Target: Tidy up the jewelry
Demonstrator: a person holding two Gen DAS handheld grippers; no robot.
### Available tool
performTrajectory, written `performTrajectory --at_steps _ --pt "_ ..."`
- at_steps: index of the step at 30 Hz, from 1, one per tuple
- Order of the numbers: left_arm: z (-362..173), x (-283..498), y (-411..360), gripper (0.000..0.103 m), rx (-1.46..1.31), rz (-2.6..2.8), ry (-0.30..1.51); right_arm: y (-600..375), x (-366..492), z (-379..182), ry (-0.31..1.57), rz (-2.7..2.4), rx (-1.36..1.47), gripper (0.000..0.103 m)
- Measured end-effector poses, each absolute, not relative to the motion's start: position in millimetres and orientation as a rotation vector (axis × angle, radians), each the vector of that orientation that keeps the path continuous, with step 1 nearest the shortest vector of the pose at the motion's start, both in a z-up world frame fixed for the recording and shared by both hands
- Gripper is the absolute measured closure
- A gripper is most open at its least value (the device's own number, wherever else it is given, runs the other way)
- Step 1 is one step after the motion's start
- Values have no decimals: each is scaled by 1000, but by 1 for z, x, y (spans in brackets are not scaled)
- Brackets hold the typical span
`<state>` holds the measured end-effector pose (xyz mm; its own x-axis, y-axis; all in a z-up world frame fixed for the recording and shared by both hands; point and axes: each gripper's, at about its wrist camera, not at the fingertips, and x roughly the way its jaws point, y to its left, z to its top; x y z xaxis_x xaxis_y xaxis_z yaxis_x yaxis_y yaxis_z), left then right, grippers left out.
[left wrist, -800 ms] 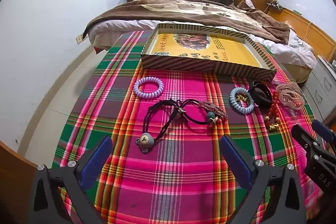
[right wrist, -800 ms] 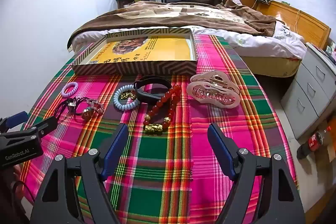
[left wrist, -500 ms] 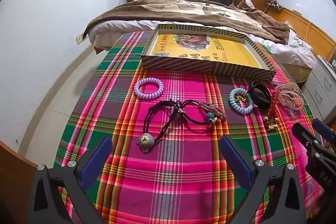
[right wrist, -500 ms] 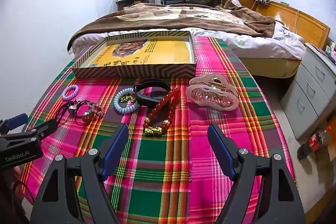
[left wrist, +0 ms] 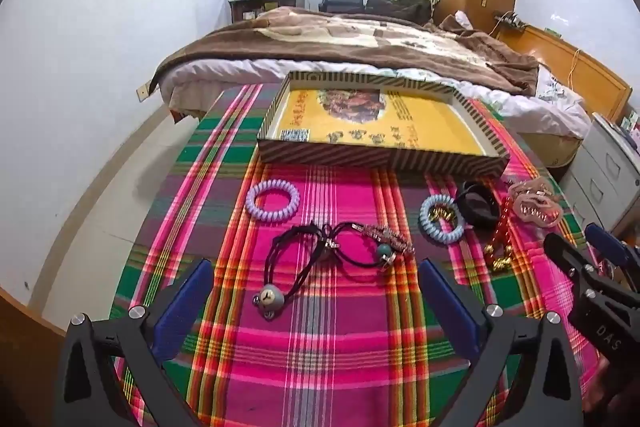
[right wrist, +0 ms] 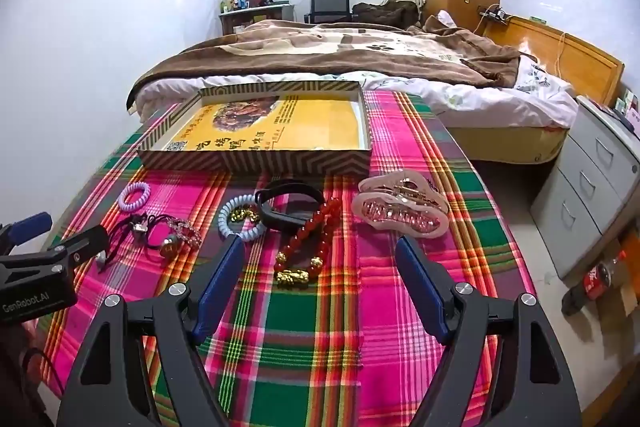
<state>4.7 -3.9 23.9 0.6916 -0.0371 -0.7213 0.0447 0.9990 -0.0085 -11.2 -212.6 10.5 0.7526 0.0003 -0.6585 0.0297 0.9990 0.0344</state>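
Jewelry lies on a plaid cloth in front of a shallow striped box (left wrist: 380, 157) with a yellow bottom, also in the right wrist view (right wrist: 256, 161). Left to right: a lilac coil band (left wrist: 273, 201), black cords with a grey charm (left wrist: 320, 259), a pale blue coil band (left wrist: 442, 223), a black band (right wrist: 290, 209), a red bead bracelet (right wrist: 316, 239) and a pink hair claw (right wrist: 400, 213). My left gripper (left wrist: 316, 295) is open and empty, just short of the cords. My right gripper (right wrist: 320, 279) is open and empty, near the red beads.
The table's plaid cloth (right wrist: 320, 347) drops off at the left and right edges. A bed (right wrist: 340, 55) stands behind the box. A grey drawer unit (right wrist: 592, 179) and a cola bottle (right wrist: 596, 277) on the floor are at the right.
Both grippers have moved slightly forward toward the jewelry. Nothing on the cloth has moved and both stay open.
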Motion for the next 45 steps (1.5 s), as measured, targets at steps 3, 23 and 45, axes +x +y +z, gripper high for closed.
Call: performTrajectory --at_steps 3,23,45 --pt "26 5 -4 0 14 -47 793 -211 -11 11 712 -15 44 26" --pt "32 1 -4 0 12 -49 758 -207 -11 19 680 -14 29 25" --pt "33 -3 -5 0 21 -47 758 -209 -13 17 683 -10 33 26"
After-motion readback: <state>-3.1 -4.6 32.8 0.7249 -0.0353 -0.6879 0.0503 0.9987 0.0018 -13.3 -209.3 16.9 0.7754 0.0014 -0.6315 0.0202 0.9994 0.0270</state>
